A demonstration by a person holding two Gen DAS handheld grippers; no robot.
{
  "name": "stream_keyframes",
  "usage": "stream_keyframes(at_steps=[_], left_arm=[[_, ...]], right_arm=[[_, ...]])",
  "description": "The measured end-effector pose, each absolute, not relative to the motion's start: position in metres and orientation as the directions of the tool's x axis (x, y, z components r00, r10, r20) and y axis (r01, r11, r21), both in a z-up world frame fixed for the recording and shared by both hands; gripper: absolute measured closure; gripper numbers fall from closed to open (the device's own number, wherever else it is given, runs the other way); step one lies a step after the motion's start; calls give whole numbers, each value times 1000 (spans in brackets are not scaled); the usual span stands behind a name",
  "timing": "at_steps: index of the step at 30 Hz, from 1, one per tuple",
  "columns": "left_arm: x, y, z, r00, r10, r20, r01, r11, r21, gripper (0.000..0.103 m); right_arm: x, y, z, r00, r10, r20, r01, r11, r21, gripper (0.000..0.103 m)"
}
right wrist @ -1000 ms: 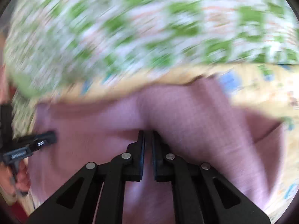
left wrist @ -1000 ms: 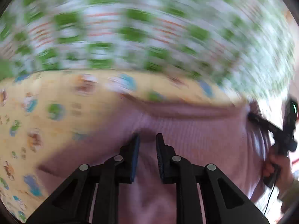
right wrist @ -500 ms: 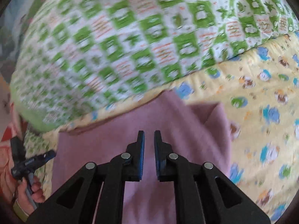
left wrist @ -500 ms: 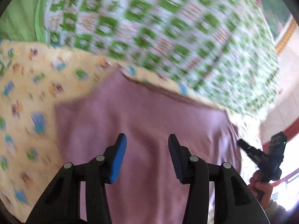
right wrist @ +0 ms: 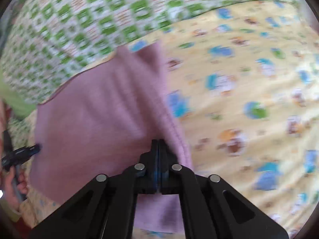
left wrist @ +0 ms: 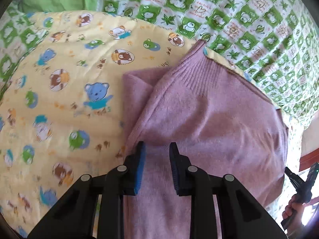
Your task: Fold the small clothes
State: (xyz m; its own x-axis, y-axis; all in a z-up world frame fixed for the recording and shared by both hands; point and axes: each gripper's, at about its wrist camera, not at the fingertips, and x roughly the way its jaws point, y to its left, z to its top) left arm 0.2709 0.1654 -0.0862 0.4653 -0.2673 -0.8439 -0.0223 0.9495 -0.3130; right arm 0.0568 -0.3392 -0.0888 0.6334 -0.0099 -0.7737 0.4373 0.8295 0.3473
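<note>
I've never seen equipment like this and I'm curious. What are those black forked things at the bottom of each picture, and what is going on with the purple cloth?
They are hand-held tongs, one per hand, each carrying a camera looking along its fingers. The left tongs stand open above a soft mauve knitted garment, partly folded on a yellow cartoon-bear sheet. The right tongs are shut, apparently at the garment's edge; that picture is blurred. Beyond lies a green-and-white checked quilt.
</note>
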Motion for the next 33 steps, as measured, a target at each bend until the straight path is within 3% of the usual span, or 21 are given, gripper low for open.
stream_keyframes(at_steps=[3,7,10,14,17,18,21,24,27,33], left_arm=[[242,159,-62,490,-290,-822,-2,943,-334,58],[195,138,-57,478,-347,-807,45,927,-372,53],[177,139,-80,420,-296,-858,3,946,-324,53],[171,159,-103,391,-273,-879,-39,949,-312,66],[164,169,-93,407,-276,-871,-59,943,-326,67],[160,173,-89,412,-273,-869,-70,942,-330,65],[145,183,-79,434,-281,-856,-122,923,-365,47],[132,190,-72,443,-293,-847,-169,901,-399,44],[113,200,-75,418,-317,-851,-227,871,-435,33],[114,197,-105,385,-379,-841,-316,802,-506,32]], right_arm=[[42,-334,-73,663,30,-748,405,826,392,98],[29,-299,-57,680,97,-727,283,880,381,95],[18,-284,-75,622,137,-771,251,897,363,69],[9,-295,-105,519,93,-850,350,884,310,69],[0,-299,-96,532,90,-842,359,877,320,68],[-2,-295,-87,532,64,-844,346,894,286,68],[-1,-288,-68,563,68,-824,314,904,289,68],[2,-279,-53,594,93,-799,279,908,313,67],[14,-264,-46,607,136,-783,237,910,342,64],[39,-223,-48,588,239,-773,159,903,399,62]])
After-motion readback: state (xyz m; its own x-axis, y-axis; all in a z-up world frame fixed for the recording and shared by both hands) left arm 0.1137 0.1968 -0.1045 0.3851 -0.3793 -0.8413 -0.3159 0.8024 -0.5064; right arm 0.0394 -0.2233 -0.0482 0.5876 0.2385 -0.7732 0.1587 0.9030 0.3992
